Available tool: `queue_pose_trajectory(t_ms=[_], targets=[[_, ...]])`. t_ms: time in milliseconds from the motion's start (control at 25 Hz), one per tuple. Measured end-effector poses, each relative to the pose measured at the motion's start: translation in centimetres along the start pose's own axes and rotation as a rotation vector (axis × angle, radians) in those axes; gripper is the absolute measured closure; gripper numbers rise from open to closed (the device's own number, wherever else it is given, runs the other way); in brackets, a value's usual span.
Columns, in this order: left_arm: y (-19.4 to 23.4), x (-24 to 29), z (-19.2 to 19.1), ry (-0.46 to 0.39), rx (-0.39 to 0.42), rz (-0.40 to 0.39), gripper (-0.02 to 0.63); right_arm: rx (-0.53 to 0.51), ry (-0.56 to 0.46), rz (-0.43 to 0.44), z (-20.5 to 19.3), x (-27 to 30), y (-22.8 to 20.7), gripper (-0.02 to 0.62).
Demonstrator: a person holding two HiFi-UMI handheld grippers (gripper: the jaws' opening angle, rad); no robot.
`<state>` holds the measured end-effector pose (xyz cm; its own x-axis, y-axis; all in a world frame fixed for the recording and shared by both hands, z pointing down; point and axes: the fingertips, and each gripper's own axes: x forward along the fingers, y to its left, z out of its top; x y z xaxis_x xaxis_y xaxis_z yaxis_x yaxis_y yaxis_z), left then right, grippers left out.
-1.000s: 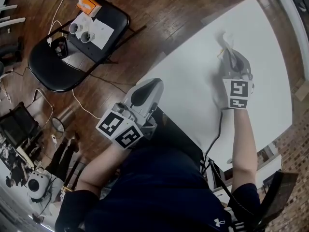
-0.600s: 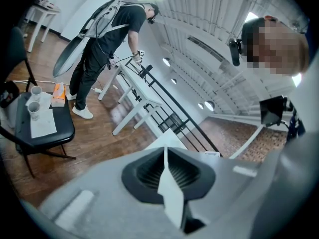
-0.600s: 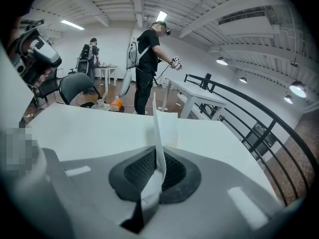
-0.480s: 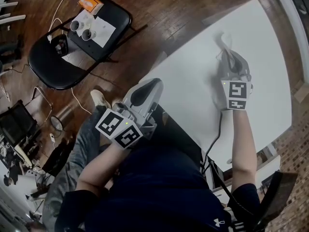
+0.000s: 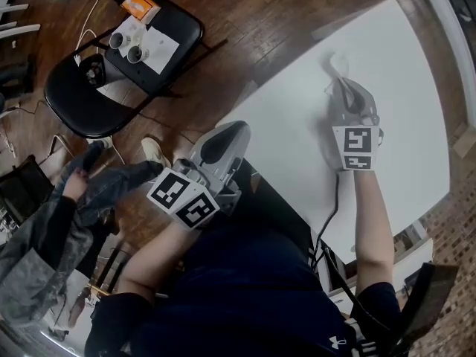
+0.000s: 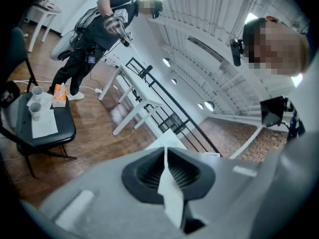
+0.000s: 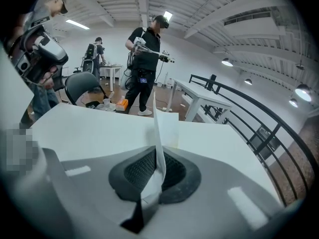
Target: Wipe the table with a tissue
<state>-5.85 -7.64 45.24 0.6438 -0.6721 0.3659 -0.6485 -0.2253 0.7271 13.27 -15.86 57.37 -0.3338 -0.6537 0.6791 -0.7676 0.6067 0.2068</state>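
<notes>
Our right tongs point(image 7: 157, 159) clamp a tissue point(image 7: 158, 126) over the tabletop point(image 7: 84, 128); our left tongs point(image 6: 166, 157) pinch a white strip point(image 6: 172, 199), probably tissue. We cannot see into the cups point(image 5: 134, 54) on the chair point(image 5: 175, 22).

We find no legible words or numbers; the one brand mark is a small white Under Armour logo point(image 5: 336, 343) on the dark shirt point(image 5: 260, 296). The left gripper's point(image 5: 235, 129) cube point(image 5: 184, 199) and the right gripper's point(image 5: 342, 86) cube point(image 5: 352, 148) carry black-and-white square markers, patterns rather than letters. Print on the orange box point(image 5: 138, 6) is too small for us to read.
</notes>
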Motion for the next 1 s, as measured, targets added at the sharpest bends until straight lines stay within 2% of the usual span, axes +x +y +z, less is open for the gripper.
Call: queue_pose_trajectory(t_ms=[1000], targets=[[-1.1, -1.4, 0.0, -0.016, -0.004, -0.004, 0.589, -0.098, 0.023, 0.107, 1.7, -0.6, 6.2, 0.584]])
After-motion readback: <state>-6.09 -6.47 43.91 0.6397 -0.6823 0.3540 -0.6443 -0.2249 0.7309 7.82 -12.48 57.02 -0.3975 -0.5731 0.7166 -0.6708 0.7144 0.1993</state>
